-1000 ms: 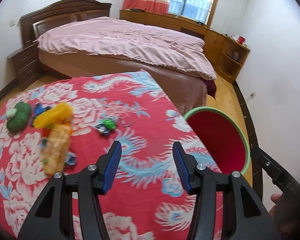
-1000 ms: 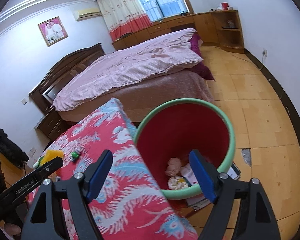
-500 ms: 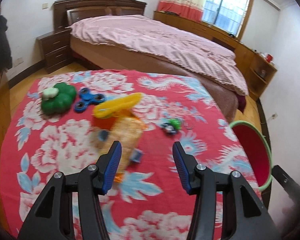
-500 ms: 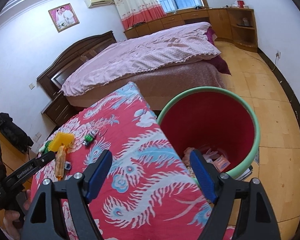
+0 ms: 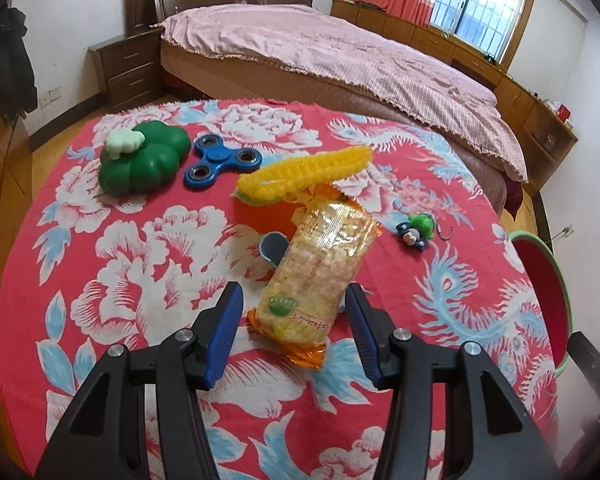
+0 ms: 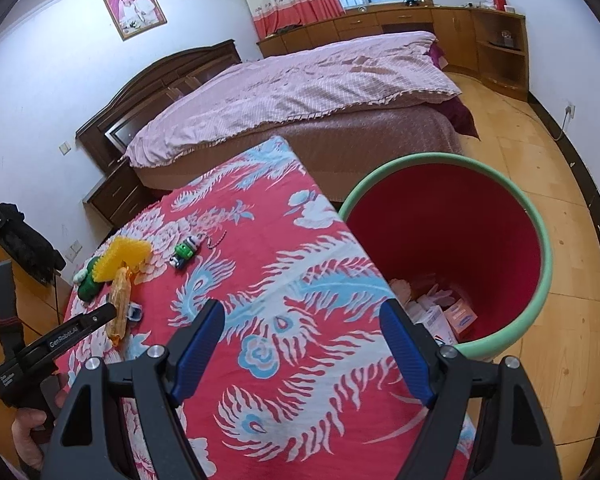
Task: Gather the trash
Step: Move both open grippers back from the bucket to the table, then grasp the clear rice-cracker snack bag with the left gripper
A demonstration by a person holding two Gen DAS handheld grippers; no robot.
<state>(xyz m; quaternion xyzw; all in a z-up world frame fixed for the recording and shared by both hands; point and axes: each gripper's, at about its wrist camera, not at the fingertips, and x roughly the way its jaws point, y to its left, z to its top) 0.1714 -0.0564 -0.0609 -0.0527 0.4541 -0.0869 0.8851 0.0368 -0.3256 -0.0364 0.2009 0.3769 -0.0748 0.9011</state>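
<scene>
A snack packet [image 5: 320, 264], clear with orange ends and full of yellow crackers, lies on the red floral tablecloth [image 5: 140, 280]. My left gripper [image 5: 293, 290] is open and tilted down over it. The packet's near end sits between the blue pads, with a thin gap at each side. In the right wrist view the packet [image 6: 118, 308] shows small at the far left. My right gripper [image 6: 302, 308] is open and empty above the table's near corner. The red bin with a green rim [image 6: 542, 248] stands on the floor beside the table and holds crumpled paper and small boxes [image 6: 440, 312].
Beyond the packet lie a yellow bristly toy [image 5: 304, 172], a blue fidget spinner [image 5: 220, 160], a green plastic toy [image 5: 140, 160] and a small green and blue figure [image 5: 416, 232]. A bed [image 5: 340, 52] and a nightstand [image 5: 128, 68] stand behind the table.
My left gripper swung left across the table and dropped toward the packet, which now lies between its jaws. The right gripper drifted toward the table, so the bin sits further right in its view.
</scene>
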